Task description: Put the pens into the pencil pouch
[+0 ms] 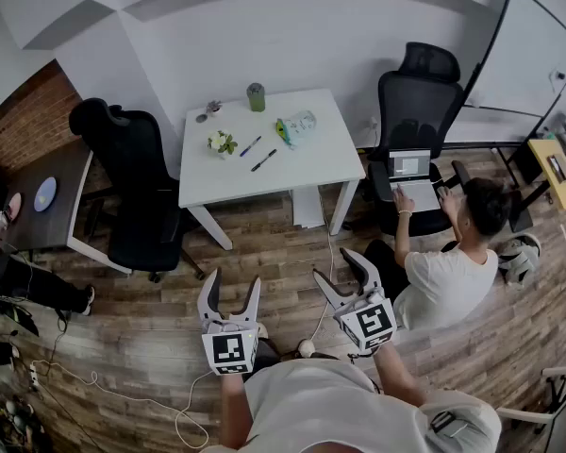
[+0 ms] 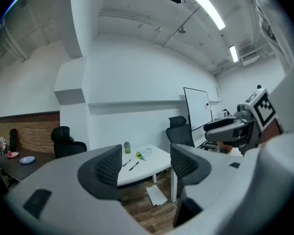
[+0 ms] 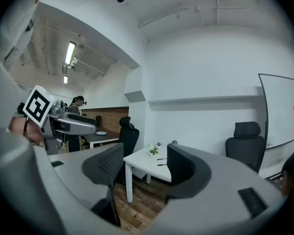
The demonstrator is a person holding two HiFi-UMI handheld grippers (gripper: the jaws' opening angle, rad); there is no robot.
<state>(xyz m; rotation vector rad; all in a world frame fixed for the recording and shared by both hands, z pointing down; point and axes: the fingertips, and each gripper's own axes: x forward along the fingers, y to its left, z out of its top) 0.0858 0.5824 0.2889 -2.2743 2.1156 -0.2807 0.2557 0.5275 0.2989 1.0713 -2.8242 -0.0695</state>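
**A:** So, what lies on the white bench [image 1: 311, 173]?

**B:** A blue pen [image 1: 251, 145] and a black pen [image 1: 263, 159], side by side. The pencil pouch [image 1: 298, 125] sits just to their right in the head view.

**A:** And what's held?

**B:** Nothing. The left gripper [image 1: 234, 279] and right gripper [image 1: 335, 265] both gape wide and empty, well short of the bench, above the wooden floor [image 1: 264, 253].

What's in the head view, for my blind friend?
The left gripper and right gripper hover open and empty, away from a white table holding two pens, a pencil pouch, a bottle and flowers. A person uses a laptop.
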